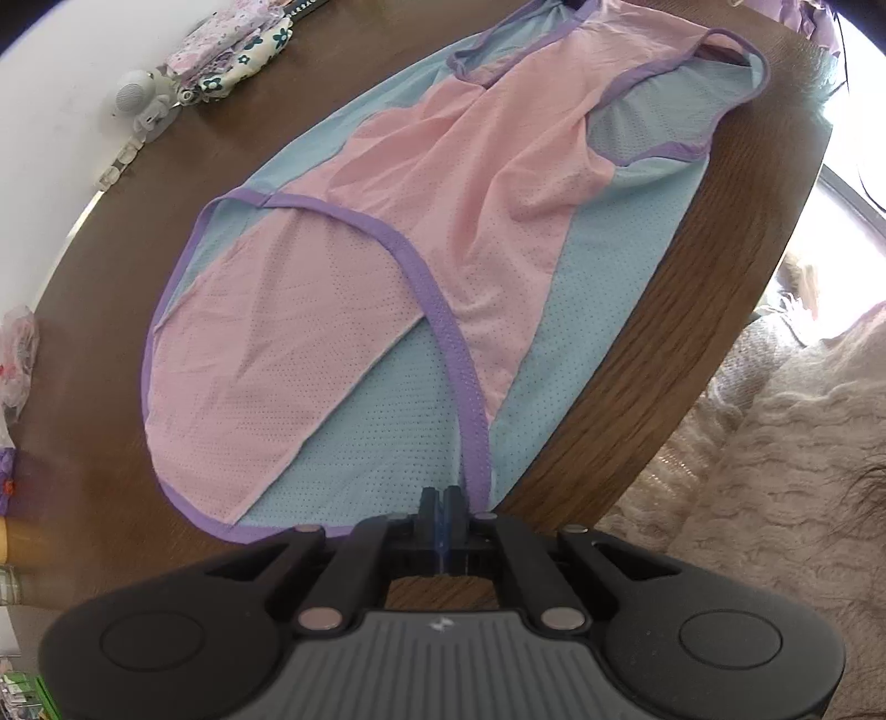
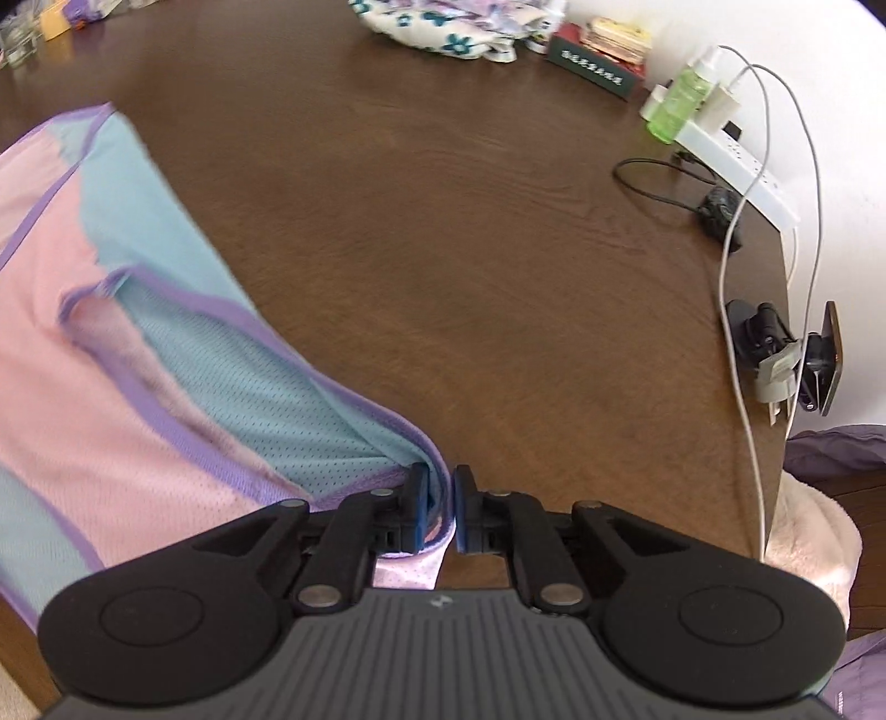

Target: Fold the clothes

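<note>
My left gripper [image 1: 441, 501] had its fingers [image 1: 425, 507] pressed fully together at the near hem of a pink and pale-blue mesh sleeveless top with purple trim [image 1: 387, 238], which lay spread across the dark brown wooden tabletop [image 1: 653, 310]; whether any cloth was pinched there I could not tell. My right gripper [image 2: 441, 509] held its fingers [image 2: 416, 507] narrowly apart, clamped on a purple-edged fold of the same top [image 2: 166, 354]. A flowered white cloth [image 2: 443, 33], a green bottle [image 2: 678, 105] and a white power strip [image 2: 736, 160] lay along the tabletop's [image 2: 470, 249] far edge.
</note>
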`<move>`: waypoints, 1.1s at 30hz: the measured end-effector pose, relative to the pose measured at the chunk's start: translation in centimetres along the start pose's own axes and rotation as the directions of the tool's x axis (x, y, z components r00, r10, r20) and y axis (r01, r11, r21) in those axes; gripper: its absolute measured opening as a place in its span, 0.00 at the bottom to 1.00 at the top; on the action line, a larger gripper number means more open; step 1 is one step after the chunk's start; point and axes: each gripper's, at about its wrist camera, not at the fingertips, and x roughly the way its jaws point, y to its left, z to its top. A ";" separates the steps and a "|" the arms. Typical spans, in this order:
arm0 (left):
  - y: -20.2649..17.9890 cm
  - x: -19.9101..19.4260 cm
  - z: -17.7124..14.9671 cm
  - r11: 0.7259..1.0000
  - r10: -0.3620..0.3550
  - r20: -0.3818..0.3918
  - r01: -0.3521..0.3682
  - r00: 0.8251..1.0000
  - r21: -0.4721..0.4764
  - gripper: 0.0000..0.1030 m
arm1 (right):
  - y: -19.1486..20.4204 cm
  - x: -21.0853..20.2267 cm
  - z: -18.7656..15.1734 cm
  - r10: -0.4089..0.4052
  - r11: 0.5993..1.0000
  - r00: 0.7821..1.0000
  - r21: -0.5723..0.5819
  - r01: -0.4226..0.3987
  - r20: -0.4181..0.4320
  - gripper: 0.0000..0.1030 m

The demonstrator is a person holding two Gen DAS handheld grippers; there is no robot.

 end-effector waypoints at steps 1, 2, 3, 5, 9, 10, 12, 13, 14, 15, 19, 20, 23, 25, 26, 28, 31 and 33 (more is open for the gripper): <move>0.1 0.0 0.1 1.000 -0.006 0.004 0.006 1.000 -0.007 0.00 | -0.3 0.1 0.2 0.001 1.000 1.000 0.010 -0.001 0.009 0.08; 0.2 0.0 0.2 1.000 -0.012 0.008 0.012 1.000 -0.015 0.00 | -0.4 0.3 0.4 0.000 1.000 1.000 0.013 0.000 0.019 0.08; 0.4 0.1 0.2 0.999 -0.020 0.014 0.020 1.000 -0.031 0.01 | -0.5 0.4 0.6 -0.001 1.000 1.000 0.014 0.001 0.029 0.09; 1.0 0.2 0.0 0.997 -0.034 0.024 0.036 0.999 -0.072 0.07 | -0.5 0.5 0.7 -0.003 1.000 0.999 0.019 0.002 0.042 0.11; 2.4 -1.2 -0.1 0.980 -0.069 0.120 0.090 0.990 -0.175 0.21 | -0.5 -1.2 -0.5 0.008 0.998 0.995 0.065 -0.014 0.096 0.40; 2.9 -1.9 -0.4 0.973 -0.077 0.164 0.109 0.984 -0.202 0.34 | -0.5 -2.1 -1.1 0.009 0.997 0.992 0.079 -0.019 0.123 0.42; 3.4 -3.3 -0.8 0.961 -0.058 0.246 0.121 0.968 -0.250 0.46 | -0.2 -4.1 -2.7 0.007 0.995 0.984 0.097 -0.024 0.176 0.42; 3.7 -3.5 -1.1 0.957 -0.048 0.272 0.122 0.961 -0.264 0.49 | 0.2 -5.2 -3.5 0.011 0.993 0.979 0.112 -0.034 0.202 0.44; 3.9 -3.7 -1.3 0.952 -0.037 0.297 0.124 0.954 -0.279 0.50 | 0.5 -6.0 -4.4 0.026 0.990 0.974 0.126 -0.056 0.226 0.44; 4.2 -3.9 -1.6 0.948 -0.025 0.322 0.125 0.946 -0.293 0.51 | 1.3 -6.9 -5.4 0.049 0.987 0.966 0.135 -0.085 0.253 0.44; 5.1 -2.4 -1.8 0.917 -0.059 0.352 0.190 0.934 -0.351 0.51 | 5.4 -8.9 -9.0 0.169 0.964 0.926 0.141 -0.228 0.338 0.44; 5.0 -2.0 -1.8 0.915 -0.073 0.353 0.204 0.933 -0.349 0.51 | 6.7 -9.3 -9.8 0.209 0.952 0.911 0.140 -0.273 0.356 0.44; 4.8 -0.7 -1.8 0.911 -0.110 0.358 0.238 0.927 -0.337 0.50 | 9.9 -9.3 -10.8 0.338 0.901 0.864 0.137 -0.412 0.373 0.41; 4.6 -0.3 -1.6 0.915 -0.116 0.364 0.242 0.924 -0.324 0.50 | 11.6 -9.0 -11.0 0.393 0.871 0.841 0.143 -0.471 0.372 0.39; 4.6 0.0 -1.6 0.916 -0.117 0.370 0.244 0.922 -0.320 0.50 | 12.3 -8.7 -10.9 0.408 0.863 0.836 0.145 -0.484 0.366 0.39; 4.5 0.3 -1.7 0.916 -0.118 0.381 0.249 0.917 -0.315 0.49 | 13.2 -7.9 -10.7 0.430 0.844 0.830 0.166 -0.509 0.356 0.38; 4.6 0.6 -2.1 0.912 -0.119 0.395 0.257 0.911 -0.319 0.48 | 14.5 -6.7 -10.3 0.461 0.822 0.821 0.187 -0.538 0.338 0.36; 4.8 0.8 -2.2 0.912 -0.126 0.401 0.265 0.907 -0.312 0.47 | 15.3 -6.0 -10.2 0.473 0.813 0.818 0.196 -0.549 0.328 0.32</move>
